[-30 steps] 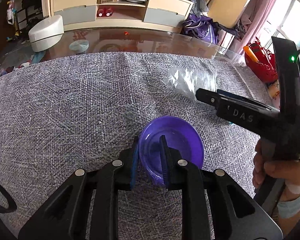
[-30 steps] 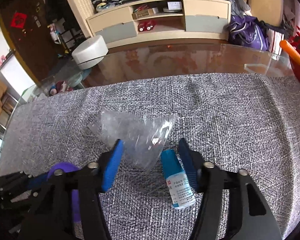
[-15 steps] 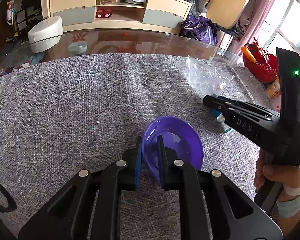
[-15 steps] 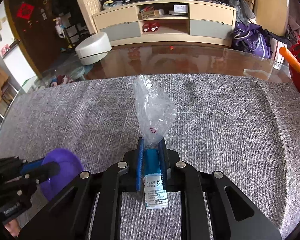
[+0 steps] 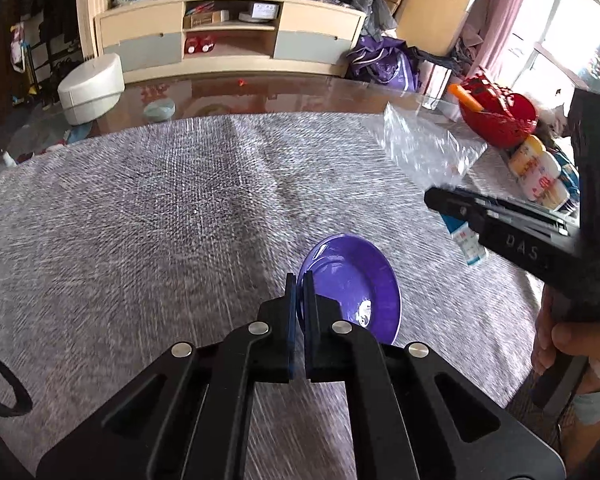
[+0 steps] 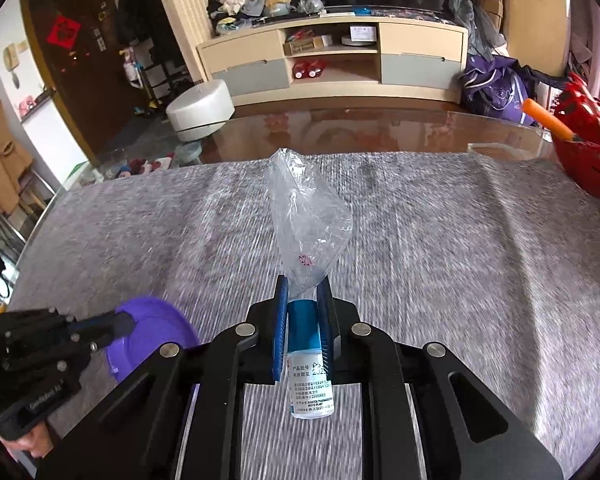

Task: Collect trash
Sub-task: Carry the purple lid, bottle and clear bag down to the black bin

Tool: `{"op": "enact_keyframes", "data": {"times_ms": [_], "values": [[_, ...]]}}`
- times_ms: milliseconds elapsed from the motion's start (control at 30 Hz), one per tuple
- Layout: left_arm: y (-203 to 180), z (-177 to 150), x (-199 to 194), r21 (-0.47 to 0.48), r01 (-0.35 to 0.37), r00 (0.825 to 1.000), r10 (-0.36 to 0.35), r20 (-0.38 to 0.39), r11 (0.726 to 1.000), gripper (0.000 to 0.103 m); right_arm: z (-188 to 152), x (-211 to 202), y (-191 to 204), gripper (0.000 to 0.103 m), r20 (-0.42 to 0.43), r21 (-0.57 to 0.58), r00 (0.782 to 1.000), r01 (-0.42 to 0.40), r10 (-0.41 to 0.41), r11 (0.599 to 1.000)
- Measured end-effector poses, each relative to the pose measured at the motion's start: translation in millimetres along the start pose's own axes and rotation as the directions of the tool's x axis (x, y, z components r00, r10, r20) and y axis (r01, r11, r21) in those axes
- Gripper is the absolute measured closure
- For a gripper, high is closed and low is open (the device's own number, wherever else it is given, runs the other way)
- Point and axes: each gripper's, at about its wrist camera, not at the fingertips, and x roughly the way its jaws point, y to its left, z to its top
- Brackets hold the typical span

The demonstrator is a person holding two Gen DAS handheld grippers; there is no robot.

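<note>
While both hands work over the grey woven cloth (image 5: 148,208), the left gripper (image 5: 299,280) has just been closing and now pinches the near rim of the purple dish (image 5: 352,280) between its pressed-together pads; the dish hangs tilted from that grip, seemingly lifted off the cloth, though motion blur makes the gap beneath hard to judge. The right gripper (image 6: 302,288) clamps the blue cap of a small white bottle (image 6: 310,376), whose printed body dangles below the jaws; a crumpled clear plastic bag (image 6: 304,224) is caught in the same pinch and stands up ahead of the fingers. In the left view the right gripper sits just right of the dish, the bottle near its rim but apart from it.

The step in hand looks like the gathering itself: trash picked up in one hand, a receptacle in the other. The next move probably calls for bringing the bottle and bag over the bowl of the dish, levelling the dish so nothing slides out, then spreading the right fingers; the bag may cling to the pads or drift aside.
</note>
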Motion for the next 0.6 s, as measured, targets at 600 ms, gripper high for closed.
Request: {"op": "enact_keyframes", "data": {"times_ms": [600], "values": [[-59,-108,-111,0.019,-0.004,0.998,0.002,0.06,1.0,0.101,-114,-113,7,0.087,-0.01,0.007,1.0,0.005,-0.005,1.0]]}}
